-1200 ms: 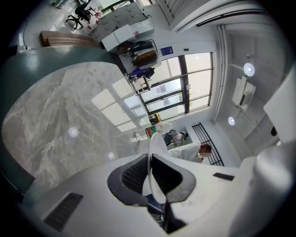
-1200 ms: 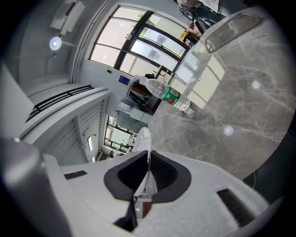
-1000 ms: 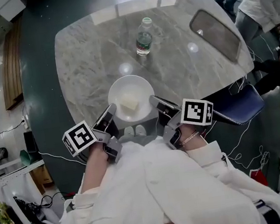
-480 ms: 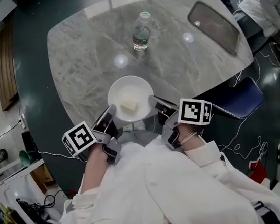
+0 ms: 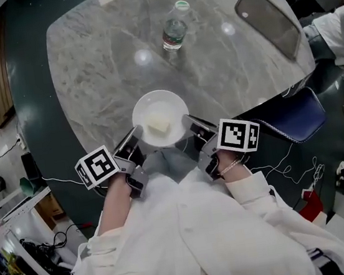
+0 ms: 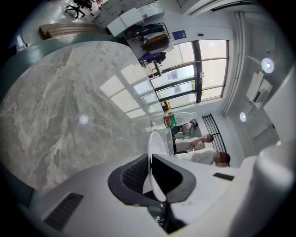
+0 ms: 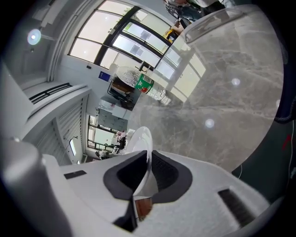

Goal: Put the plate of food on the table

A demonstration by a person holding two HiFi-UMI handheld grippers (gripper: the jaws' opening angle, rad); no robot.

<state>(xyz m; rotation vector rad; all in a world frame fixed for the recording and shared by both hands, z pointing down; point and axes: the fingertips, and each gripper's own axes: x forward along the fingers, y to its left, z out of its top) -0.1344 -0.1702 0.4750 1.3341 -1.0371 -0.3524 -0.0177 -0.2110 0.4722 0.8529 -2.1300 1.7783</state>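
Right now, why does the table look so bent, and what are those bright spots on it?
Left and right gripper views: wide-angle lenses bow the table and darken the corners. Head view: the spots are lamp glare on the polished top, and the white plate is nearly washed out.

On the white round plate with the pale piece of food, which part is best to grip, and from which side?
Grip its thin rim at two opposite edges, coming level from left and right. The white round plate is shallow, with the pale piece of food lying on it, so two side grips likely keep it level. The left tool and right tool hold it so.
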